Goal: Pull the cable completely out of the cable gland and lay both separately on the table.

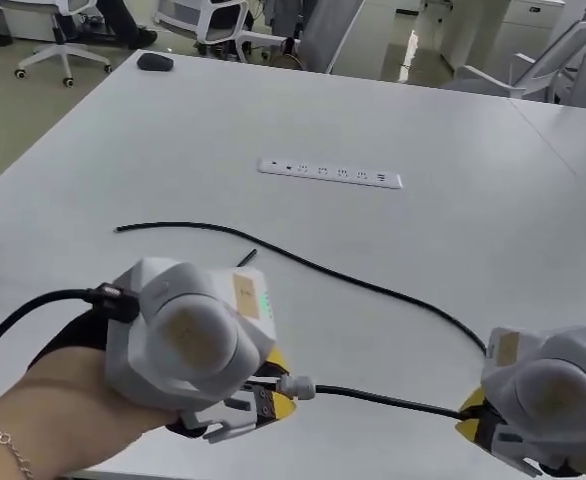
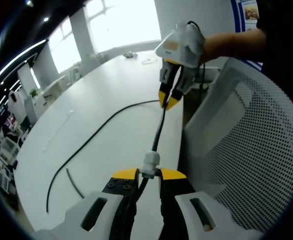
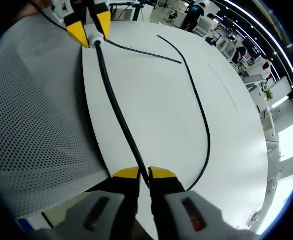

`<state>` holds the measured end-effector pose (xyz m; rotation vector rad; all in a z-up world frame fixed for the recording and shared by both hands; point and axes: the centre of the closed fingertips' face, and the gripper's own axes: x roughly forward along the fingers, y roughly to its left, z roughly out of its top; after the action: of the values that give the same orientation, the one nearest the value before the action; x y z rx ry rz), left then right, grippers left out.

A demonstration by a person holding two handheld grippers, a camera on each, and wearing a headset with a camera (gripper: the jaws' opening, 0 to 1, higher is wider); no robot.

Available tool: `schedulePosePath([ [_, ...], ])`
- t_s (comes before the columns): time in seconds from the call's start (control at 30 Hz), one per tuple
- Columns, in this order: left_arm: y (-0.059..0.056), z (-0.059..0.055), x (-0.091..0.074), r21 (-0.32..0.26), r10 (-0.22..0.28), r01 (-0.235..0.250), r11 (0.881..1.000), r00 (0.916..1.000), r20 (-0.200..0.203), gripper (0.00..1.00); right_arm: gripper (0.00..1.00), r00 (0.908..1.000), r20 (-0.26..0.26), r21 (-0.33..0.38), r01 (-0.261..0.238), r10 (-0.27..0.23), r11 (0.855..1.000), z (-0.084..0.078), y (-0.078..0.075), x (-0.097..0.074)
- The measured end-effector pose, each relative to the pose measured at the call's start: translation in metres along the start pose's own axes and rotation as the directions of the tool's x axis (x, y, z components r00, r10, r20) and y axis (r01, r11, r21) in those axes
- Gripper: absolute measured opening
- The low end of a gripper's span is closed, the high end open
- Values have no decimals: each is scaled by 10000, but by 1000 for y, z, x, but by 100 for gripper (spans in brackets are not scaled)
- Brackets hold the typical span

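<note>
A white cable gland (image 1: 298, 386) sits on a long black cable (image 1: 373, 288) near the table's front edge. My left gripper (image 1: 273, 395) is shut on the gland (image 2: 150, 164), which shows between its yellow-tipped jaws. My right gripper (image 1: 473, 415) is shut on the cable (image 3: 121, 125) a short way to the right of the gland (image 3: 93, 37). Between the two grippers the cable runs straight. Beyond the right gripper (image 2: 167, 102) it loops back across the table to the far left. A short black cable end (image 1: 248, 257) pokes out behind the left gripper (image 3: 91, 30).
A white power strip (image 1: 330, 173) is set flat into the white table (image 1: 453, 130) at mid-depth. A small black object (image 1: 155, 62) lies at the far left corner. Office chairs stand beyond the table. A white mesh chair back (image 2: 246, 130) stands close to the front edge.
</note>
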<state>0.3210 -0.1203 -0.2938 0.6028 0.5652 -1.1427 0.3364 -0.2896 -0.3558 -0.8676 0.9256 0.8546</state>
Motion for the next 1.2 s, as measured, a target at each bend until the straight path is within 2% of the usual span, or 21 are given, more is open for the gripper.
schedulePosePath([
  [0.13, 0, 1, 0, -26, 9, -9, 10000, 10000, 32, 17, 5, 9996, -272, 112, 26, -23, 9999, -12, -3, -1],
  [0.27, 0, 2, 1, -84, 33, -33, 10000, 10000, 44, 17, 7, 9997, -240, 602, -24, 38, 9982, -12, -3, -3],
  [0.33, 1, 3, 0, -122, 97, -96, 9999, 9999, 66, 17, 9, 9994, -276, 684, -210, 229, 9974, -12, -1, -4],
  [0.43, 3, 3, 0, -123, 162, -161, 9998, 9998, 89, 17, 19, 9973, -128, 951, -714, 730, 9929, -6, 7, -6],
  [0.53, 3, 0, 1, -108, 152, -153, 9998, 9999, -29, 17, 19, 9819, 619, 1182, -1852, 1789, 9756, 15, 25, -14],
  [0.57, 2, 0, 1, -105, 135, -135, 9999, 9999, -52, 17, 22, 9702, 823, 1223, -2366, 2278, 9639, 23, 33, -18],
  [0.63, 2, 0, 2, -125, 115, -116, 9999, 9999, -55, 17, 26, 9548, 1117, 1047, -2871, 2756, 9522, 35, 43, -23],
  [0.67, 2, 0, 2, -131, 108, -109, 9999, 9999, -47, 17, 26, 9444, 1437, 937, -3106, 2958, 9459, 46, 47, -26],
  [0.7, 2, 0, 2, -132, 110, -110, 9999, 9999, -44, 17, 25, 9385, 1779, 867, -3146, 2960, 9453, 57, 49, -29],
  [0.73, 2, 1, 2, -105, 119, -119, 9999, 9999, -41, 17, 25, 9362, 1884, 851, -3164, 2966, 9448, 61, 49, -30],
  [0.87, 2, 1, 2, -58, 129, -130, 9999, 9999, -60, 17, 25, 9188, 2697, 454, -3110, 2881, 9493, 96, 54, -37],
  [0.93, 2, 0, 2, -19, 136, -136, 9999, 9999, -75, 17, 24, 9214, 2967, 193, -2687, 2511, 9630, 111, 52, -36],
  [0.97, 2, 1, 2, -13, 131, -131, 9999, 9999, -66, 17, 22, 9190, 3155, 68, -2511, 2362, 9679, 119, 53, -34],
  [1.03, 1, 1, 2, 14, 117, -116, 9999, 9999, -74, 17, 20, 9153, 3224, -17, -2547, 2416, 9670, 127, 58, -32],
  [1.13, -1, 0, 3, 119, 80, -78, 9999, 9999, -119, 17, 19, 9180, 3383, -312, -2089, 2070, 9774, 143, 59, -30],
  [1.2, -2, 0, 3, 154, 76, -74, 9999, 9999, -122, 17, 18, 9147, 3464, -484, -2044, 2083, 9777, 148, 63, -31],
])
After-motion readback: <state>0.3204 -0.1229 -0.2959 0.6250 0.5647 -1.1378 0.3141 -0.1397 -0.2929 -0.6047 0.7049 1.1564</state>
